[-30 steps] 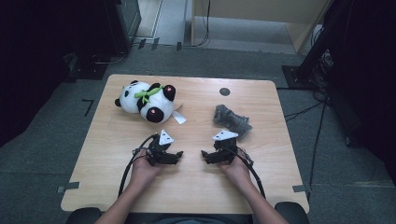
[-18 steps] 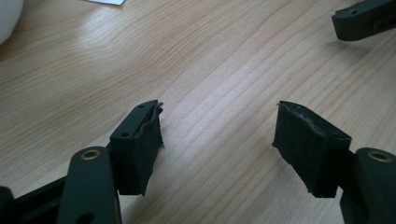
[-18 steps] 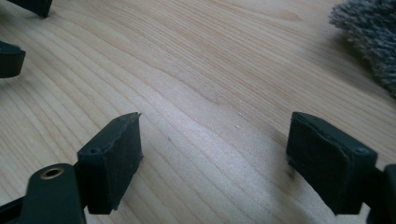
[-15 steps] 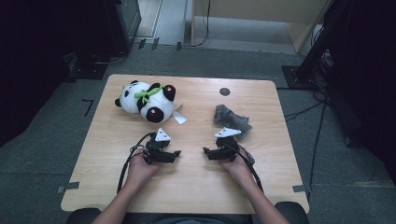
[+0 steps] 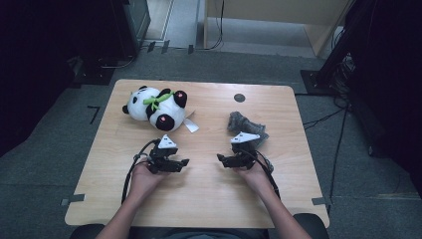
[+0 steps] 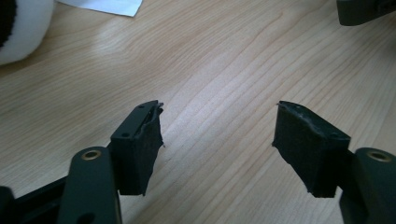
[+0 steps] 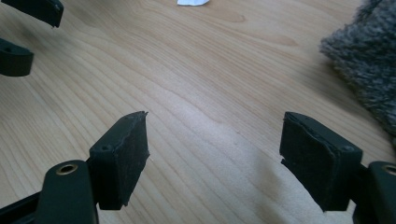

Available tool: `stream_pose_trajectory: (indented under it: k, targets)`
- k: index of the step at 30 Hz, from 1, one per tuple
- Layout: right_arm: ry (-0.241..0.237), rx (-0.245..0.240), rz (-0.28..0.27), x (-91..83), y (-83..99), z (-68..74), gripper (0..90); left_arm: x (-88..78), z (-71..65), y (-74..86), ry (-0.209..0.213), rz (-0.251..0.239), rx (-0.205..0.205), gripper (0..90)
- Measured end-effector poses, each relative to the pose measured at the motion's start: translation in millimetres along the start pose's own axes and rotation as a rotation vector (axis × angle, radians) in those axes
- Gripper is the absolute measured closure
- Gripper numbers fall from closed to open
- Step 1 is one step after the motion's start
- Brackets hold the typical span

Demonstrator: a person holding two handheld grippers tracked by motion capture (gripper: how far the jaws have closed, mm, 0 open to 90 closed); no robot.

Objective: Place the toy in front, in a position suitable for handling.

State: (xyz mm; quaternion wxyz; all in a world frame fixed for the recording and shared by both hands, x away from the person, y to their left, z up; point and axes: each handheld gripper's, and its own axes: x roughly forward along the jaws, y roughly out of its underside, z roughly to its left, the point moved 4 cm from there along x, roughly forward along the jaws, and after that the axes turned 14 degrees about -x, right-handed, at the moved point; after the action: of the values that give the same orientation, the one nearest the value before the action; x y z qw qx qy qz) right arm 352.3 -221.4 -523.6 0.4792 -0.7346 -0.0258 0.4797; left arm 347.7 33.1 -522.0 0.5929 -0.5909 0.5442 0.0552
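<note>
A black-and-white panda plush point(image 5: 155, 107) with a green bow lies on its side at the table's far left, a white tag point(image 5: 191, 125) beside it. A grey fuzzy cloth point(image 5: 244, 124) lies bunched at the far right. My left gripper point(image 5: 185, 162) and right gripper point(image 5: 220, 158) rest low over the wood near the front, tips pointing at each other across a small gap. The left gripper point(image 6: 218, 112) is open over bare wood. The right gripper point(image 7: 215, 116) is open too, the cloth point(image 7: 369, 60) just off its right jaw. Both pairs of jaws have just been closing somewhat, with nothing between them.
The wooden table point(image 5: 209, 199) has a small black round mark point(image 5: 239, 97) near its far edge. Grey carpet surrounds it, with dark equipment and cables at the left and right. Bare wood lies between the grippers and the front edge.
Both hands have stayed almost in place. The plush, tag and cloth have not moved.
</note>
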Motion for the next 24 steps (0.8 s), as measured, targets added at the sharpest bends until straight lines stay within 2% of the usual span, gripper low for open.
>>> stream_pose_trajectory:
  k: [4, 7, 13, 18, 21, 24]
  targets:
    - [0.002, 0.003, -0.015, -3.4, -1.5, -3.0, 24.4, -6.0, 0.4, -1.6, 0.039, 0.000, 0.009, 25.8]
    - [0.003, 0.009, -0.026, -6.0, -1.9, -5.3, 24.6, -10.5, 1.4, -2.9, 0.063, -0.009, -0.001, 24.7]
    - [0.009, 0.005, -0.039, -10.1, -2.1, -8.3, 25.1, -22.7, 8.9, -6.3, 0.035, -0.048, 0.012, 31.1]
    - [0.009, 0.005, -0.046, -11.2, -2.0, -10.0, 25.3, -26.0, 19.1, -6.8, 0.054, -0.015, -0.023, 33.2]
    - [0.004, 0.000, -0.046, -12.5, -2.5, -10.4, 25.5, -28.1, 23.9, -7.4, 0.026, 0.001, -0.006, 33.9]
    - [0.008, -0.010, -0.045, -13.9, -3.5, -10.7, 25.5, -33.7, 27.3, -10.8, 0.025, -0.010, -0.004, 35.2]
